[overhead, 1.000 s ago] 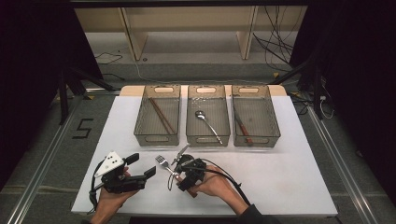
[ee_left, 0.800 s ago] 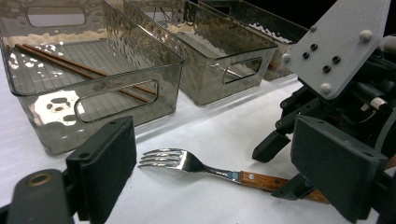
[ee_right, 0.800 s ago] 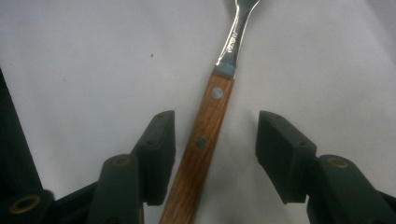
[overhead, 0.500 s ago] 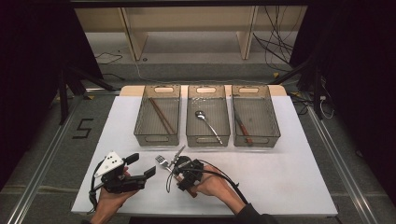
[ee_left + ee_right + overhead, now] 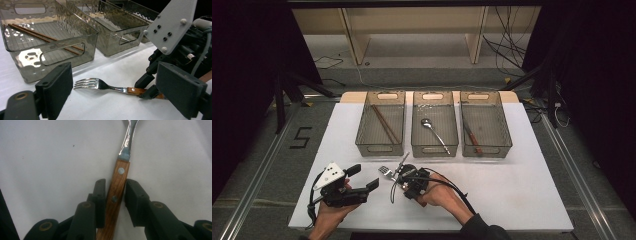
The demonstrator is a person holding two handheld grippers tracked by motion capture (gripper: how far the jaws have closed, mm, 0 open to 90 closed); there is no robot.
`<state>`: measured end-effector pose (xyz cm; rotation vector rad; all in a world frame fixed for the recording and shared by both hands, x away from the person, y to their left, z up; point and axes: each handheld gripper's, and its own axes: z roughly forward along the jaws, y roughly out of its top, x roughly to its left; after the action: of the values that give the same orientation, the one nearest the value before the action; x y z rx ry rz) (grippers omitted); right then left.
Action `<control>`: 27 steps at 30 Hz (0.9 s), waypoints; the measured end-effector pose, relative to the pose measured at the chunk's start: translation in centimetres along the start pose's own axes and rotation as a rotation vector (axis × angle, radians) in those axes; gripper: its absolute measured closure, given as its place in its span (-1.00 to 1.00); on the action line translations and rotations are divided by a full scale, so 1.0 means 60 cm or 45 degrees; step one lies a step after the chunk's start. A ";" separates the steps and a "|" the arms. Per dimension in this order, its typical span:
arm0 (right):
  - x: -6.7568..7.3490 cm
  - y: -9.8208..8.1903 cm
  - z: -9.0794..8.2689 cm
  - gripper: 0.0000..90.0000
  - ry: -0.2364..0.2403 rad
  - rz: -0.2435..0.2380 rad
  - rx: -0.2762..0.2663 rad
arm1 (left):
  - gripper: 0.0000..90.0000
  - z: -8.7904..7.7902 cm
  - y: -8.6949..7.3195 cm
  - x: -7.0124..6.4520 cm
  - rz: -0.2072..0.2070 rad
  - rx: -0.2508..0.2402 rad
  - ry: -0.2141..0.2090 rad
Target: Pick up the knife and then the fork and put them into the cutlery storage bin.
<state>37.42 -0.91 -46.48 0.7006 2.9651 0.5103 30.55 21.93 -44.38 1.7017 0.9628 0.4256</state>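
Your right gripper has just been closing; its fingers flank the fork handle, right one not quite touching. Fork lies on the white surface. Your left gripper fingers stand wide, empty.

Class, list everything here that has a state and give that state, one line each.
Fork: flat on table, handle between the right jaws.
Right hand-held gripper: jaws just closing, near pad touching the handle, far pad just off it.
Left hand-held gripper: open, empty.
Chopsticks: in left bin.
Spoon: in middle bin.
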 end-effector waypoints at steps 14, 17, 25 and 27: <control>-0.004 0.004 0.000 0.71 -0.008 -0.001 0.018 | -0.69 0.000 0.000 0.000 0.002 0.000 -0.001; -0.006 0.004 0.000 0.71 0.000 -0.002 0.017 | -0.69 0.000 0.000 0.000 0.003 0.000 -0.001; -0.013 0.003 -0.003 0.72 0.009 0.009 -0.019 | -0.69 -0.001 0.000 0.000 -0.004 -0.006 0.002; -0.015 0.003 -0.008 0.72 0.026 0.011 -0.025 | -0.69 -0.001 0.000 0.001 -0.007 -0.008 0.003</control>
<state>38.24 -1.31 -46.01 0.7108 2.9725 0.5499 30.55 21.99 -44.37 1.6924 0.9665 0.4265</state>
